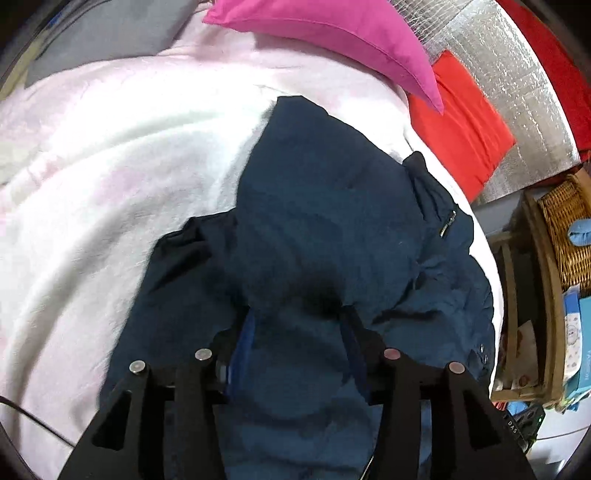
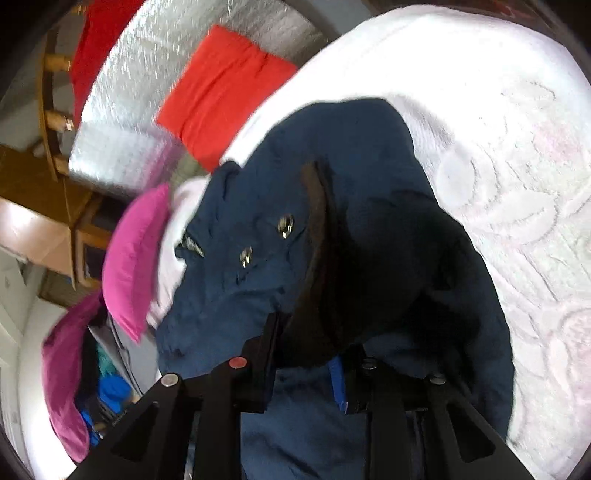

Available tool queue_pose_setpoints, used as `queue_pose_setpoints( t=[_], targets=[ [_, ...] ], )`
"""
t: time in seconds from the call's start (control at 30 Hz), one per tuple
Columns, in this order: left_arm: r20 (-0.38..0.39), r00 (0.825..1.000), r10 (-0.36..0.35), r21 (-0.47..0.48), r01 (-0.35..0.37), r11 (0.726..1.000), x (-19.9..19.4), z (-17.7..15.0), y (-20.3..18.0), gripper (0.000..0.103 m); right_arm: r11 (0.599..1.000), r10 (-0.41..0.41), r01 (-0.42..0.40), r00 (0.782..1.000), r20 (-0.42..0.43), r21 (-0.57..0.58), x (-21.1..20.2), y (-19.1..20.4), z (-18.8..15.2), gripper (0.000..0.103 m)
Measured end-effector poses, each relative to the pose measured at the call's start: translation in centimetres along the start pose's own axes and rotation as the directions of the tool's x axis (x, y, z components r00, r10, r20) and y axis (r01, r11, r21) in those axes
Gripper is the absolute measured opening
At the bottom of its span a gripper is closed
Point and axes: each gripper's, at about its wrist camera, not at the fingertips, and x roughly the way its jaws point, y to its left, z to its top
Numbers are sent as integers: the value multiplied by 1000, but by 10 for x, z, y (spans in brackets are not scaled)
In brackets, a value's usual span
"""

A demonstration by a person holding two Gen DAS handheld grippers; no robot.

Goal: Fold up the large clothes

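A white bedspread carries the navy jacket and magenta pillow.

a home bedroom: white bedspread, pink pillow at the far end, wicker basket at right.

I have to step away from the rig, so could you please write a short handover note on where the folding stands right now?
Left tool: navy fabric bunched between its fingers, apparently gripped.
Right tool: likewise closed on a fold of the same garment.
The dark navy padded jacket lies crumpled on the white fluffy bedspread, with its metal snaps showing. A magenta pillow and a red cushion sit at the bed's edge.
Done: both tools have hold of the jacket.
Left: spread it flat, then fold it; no neat fold shows yet.
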Motion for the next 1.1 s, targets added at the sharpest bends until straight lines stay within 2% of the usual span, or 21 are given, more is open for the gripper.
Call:
queue_pose_setpoints(
  t=[0.1, 0.2, 0.33, 0.4, 0.47, 0.6, 0.7, 0.8, 0.87, 0.97, 1.1],
  targets=[
    [23, 1000, 4, 75, -5, 997, -29, -4, -1, 49, 999, 3, -7, 996, -93, -42, -7, 3, -2, 28],
    [88, 996, 20, 137, -32, 990, -52, -6, -6, 50, 994, 7, -22, 989, -145, -104, -17, 9, -6, 28],
    [178, 984, 26, 175, -57, 983, -63, -4, -9, 60, 985, 55, -68, 995, -83, -158, -36, 19, -8, 28],
    [197, 980, 35, 185, -73, 980, -56, -3, -11, 60, 982, 6, -6, 1000, -2, -186, -37, 24, -7, 28],
    [192, 979, 62, 195, -100, 976, -43, -2, -12, 60, 979, -28, 36, 999, 44, -203, -34, 25, -4, 28],
    [162, 977, 138, 176, -166, 970, -7, 8, -8, 60, 979, -57, 69, 996, 67, -189, -16, 25, 3, 28],
    [103, 978, 179, 143, -193, 971, 18, 15, 4, 60, 981, -90, 92, 996, 20, -170, 2, 17, 6, 26],
    [90, 980, 176, 133, -187, 973, 17, 18, 5, 60, 984, -86, 86, 996, 8, -158, 3, 12, 8, 24],
    [107, 978, 178, 140, -192, 971, 9, 16, 2, 60, 982, -75, 79, 997, 31, -169, -5, 17, 6, 27],
    [135, 984, 116, 168, -138, 976, -6, 12, -11, 60, 976, -25, 38, 998, 65, -213, -15, 29, 5, 27],
    [167, 985, 50, 238, -90, 967, -15, 4, -31, 60, 980, -12, 46, 984, 177, -191, -34, 27, 11, 27]
  ],
)
